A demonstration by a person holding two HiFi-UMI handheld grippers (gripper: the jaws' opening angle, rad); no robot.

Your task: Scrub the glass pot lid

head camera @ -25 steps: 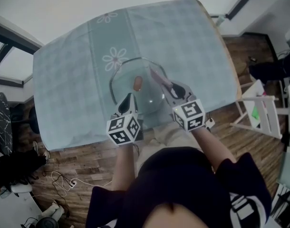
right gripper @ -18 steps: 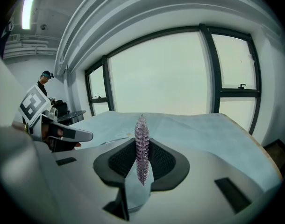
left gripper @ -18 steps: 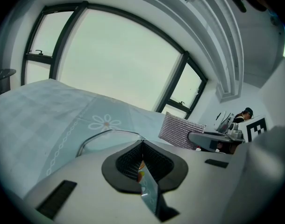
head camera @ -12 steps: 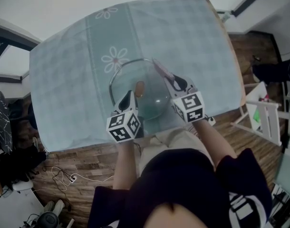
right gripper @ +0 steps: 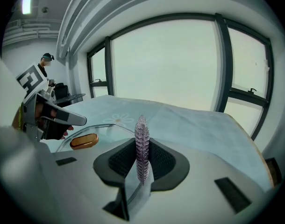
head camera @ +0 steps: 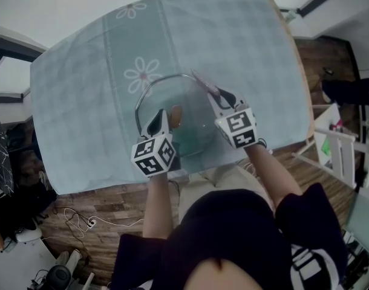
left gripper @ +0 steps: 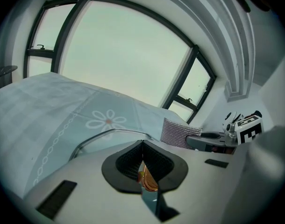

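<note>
The glass pot lid (head camera: 190, 119) with its steel rim (head camera: 149, 84) lies on the flowered tablecloth (head camera: 112, 71) in front of me. My left gripper (head camera: 162, 118) is shut on the lid's brown knob (head camera: 175, 116); in the left gripper view the knob (left gripper: 147, 178) is pinched between the jaws, with the rim (left gripper: 110, 133) ahead. My right gripper (head camera: 216, 95) is shut on a silvery mesh scrub pad (head camera: 202, 82), which rests at the lid's far right rim. In the right gripper view the pad (right gripper: 142, 143) stands upright in the jaws, with the knob (right gripper: 84, 141) and left gripper (right gripper: 49, 118) to the left.
The table's right edge (head camera: 300, 83) runs close to my right arm. A white folding frame (head camera: 339, 156) stands on the wooden floor beyond it. Cables (head camera: 81, 219) lie on the floor at lower left. Large windows (right gripper: 166, 64) are behind the table.
The right gripper has slid the pad a little farther along the lid toward its far rim. The left gripper has kept its hold on the knob, and the head camera has shifted slightly.
</note>
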